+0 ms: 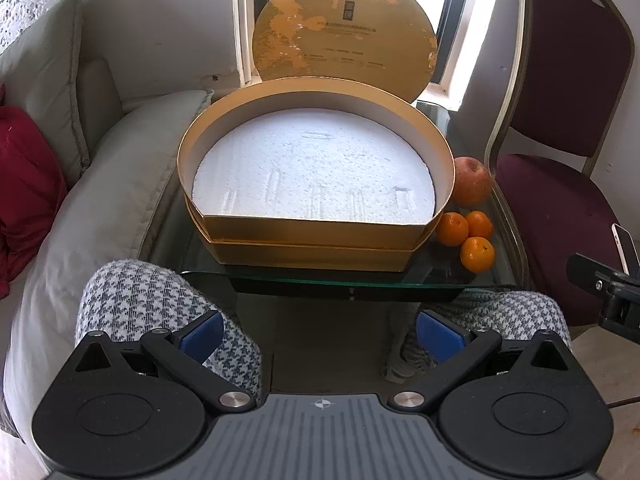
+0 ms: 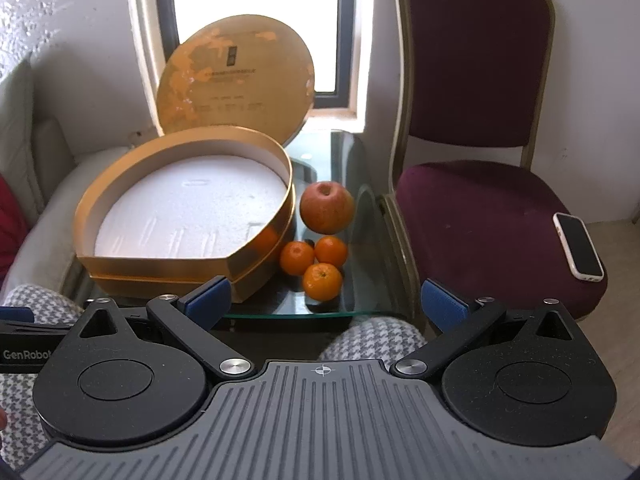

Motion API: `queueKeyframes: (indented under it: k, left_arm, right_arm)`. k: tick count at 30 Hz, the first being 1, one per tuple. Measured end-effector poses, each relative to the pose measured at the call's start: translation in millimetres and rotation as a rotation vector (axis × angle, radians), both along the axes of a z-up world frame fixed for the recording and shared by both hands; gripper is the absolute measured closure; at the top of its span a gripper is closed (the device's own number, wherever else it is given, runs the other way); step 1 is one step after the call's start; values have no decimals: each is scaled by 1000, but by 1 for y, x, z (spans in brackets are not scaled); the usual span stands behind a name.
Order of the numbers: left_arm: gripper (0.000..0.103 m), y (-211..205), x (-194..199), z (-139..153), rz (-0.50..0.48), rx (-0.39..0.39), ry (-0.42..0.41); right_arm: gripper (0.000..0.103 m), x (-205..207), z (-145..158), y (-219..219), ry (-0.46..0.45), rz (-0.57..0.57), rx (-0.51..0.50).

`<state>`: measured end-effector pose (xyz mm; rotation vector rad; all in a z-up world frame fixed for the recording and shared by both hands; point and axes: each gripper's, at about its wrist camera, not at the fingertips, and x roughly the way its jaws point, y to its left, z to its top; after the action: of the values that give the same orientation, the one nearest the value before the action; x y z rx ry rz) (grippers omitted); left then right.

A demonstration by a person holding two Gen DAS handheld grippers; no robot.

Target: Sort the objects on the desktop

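A gold round box [image 1: 320, 236] [image 2: 160, 268] with a white foam insert [image 1: 316, 168] [image 2: 192, 204] stands open on the glass table [image 1: 360, 280] [image 2: 356, 216], its lid [image 1: 344, 28] [image 2: 236, 76] propped upright behind. To its right lie a red apple [image 1: 472, 182] [image 2: 327, 207] and three oranges [image 1: 476, 254] [image 2: 322, 281]. My left gripper [image 1: 320, 334] is open, held back over the person's knees, short of the table's front edge. My right gripper [image 2: 326, 300] is open too, empty, just before the table edge near the oranges.
A maroon chair [image 1: 560, 208] [image 2: 492, 208] stands right of the table with a phone [image 2: 578, 252] on its seat. A grey sofa cushion [image 1: 100, 208] and a red cushion [image 1: 24, 184] lie to the left. Houndstooth-clad knees [image 1: 136, 304] [image 2: 372, 340] sit below the table edge.
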<state>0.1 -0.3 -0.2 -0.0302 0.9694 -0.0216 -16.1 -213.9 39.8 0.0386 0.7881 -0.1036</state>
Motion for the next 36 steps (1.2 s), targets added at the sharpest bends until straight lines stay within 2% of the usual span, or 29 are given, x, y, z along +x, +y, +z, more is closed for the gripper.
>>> queueKeyframes:
  k: [8, 12, 36]
  left_arm:
    - [1, -7, 2, -1, -10, 8, -3]
    - [1, -4, 13, -7, -7, -2, 17]
    - [1, -7, 15, -7, -11, 12, 16]
  right_arm:
    - [0, 8, -10, -1, 32, -9, 8]
    - [0, 10, -12, -8, 27, -10, 23]
    - [0, 14, -19, -15, 44, -18, 46]
